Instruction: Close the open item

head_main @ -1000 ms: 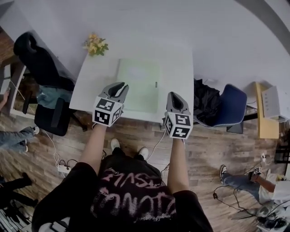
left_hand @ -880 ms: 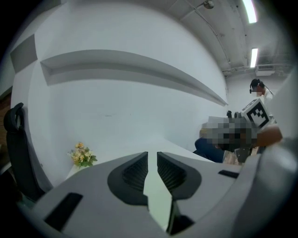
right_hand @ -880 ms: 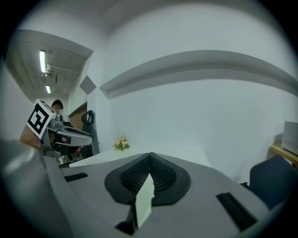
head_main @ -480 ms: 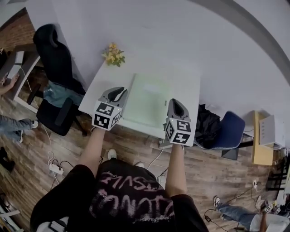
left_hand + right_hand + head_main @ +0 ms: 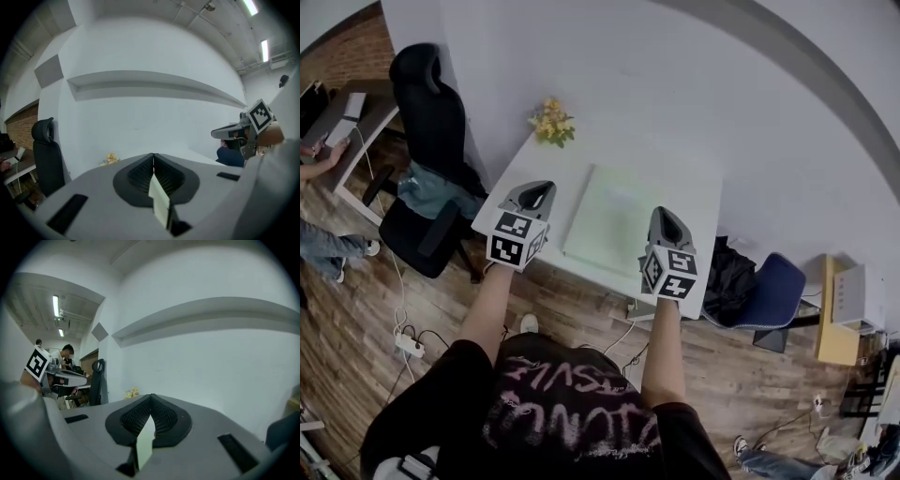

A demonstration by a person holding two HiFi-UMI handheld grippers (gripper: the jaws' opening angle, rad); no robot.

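One pale green item (image 5: 614, 220), flat on the middle of the white table (image 5: 698, 187). From above it reads as a single shut slab. Only the head view shows it; both gripper views point at the white wall (image 5: 140, 108).

Your left gripper (image 5: 536, 191) is over the table's near-left part, just left of the item. Your right gripper (image 5: 662, 217) is over the item's right edge. The head view can't show whether either one touches anything.

Jaw state shows only in the gripper views:
- Left: the jaws have just been closing and now meet, with nothing between them.
- Right: the pads are pressed together, empty.

Each gripper view catches the other gripper at its outer edge.

The yellow flowers (image 5: 551, 122) at the far-left table corner show in all three views.

Only the head view shows the black office chair (image 5: 427, 112) left of the table and the blue chair (image 5: 769, 291) on the right with a dark bundle (image 5: 727, 267) on it. Only the right gripper view shows people (image 5: 68, 352) at a desk far back.

Count: one item, one table, one flower bunch, two grippers, two chairs.
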